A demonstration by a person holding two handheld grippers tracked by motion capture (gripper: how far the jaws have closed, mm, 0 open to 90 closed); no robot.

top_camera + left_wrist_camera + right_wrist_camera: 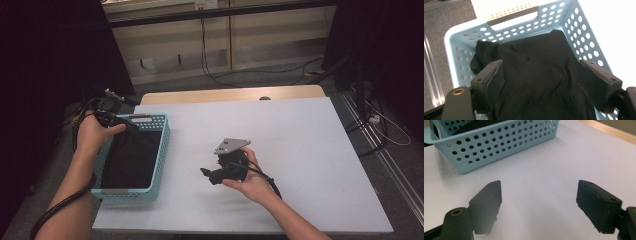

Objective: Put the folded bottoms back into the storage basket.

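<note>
High view: the left gripper (131,125) hangs over the far end of the blue basket (161,162), which holds a black cloth (131,160); the right gripper (206,173) sits apart on the white table (300,150), jaws toward the basket. Judged step: reaching in for the cloth. Advice: come straight down onto a raised fold, clear of the basket walls, and close only once fabric lies between the pads. Left gripper view: jaws wide apart, nothing held; the cloth (539,75) lies directly below and between them, not yet pinched. Right gripper view: jaws spread, empty, bare table between them; basket (499,145) ahead, well apart.
</note>
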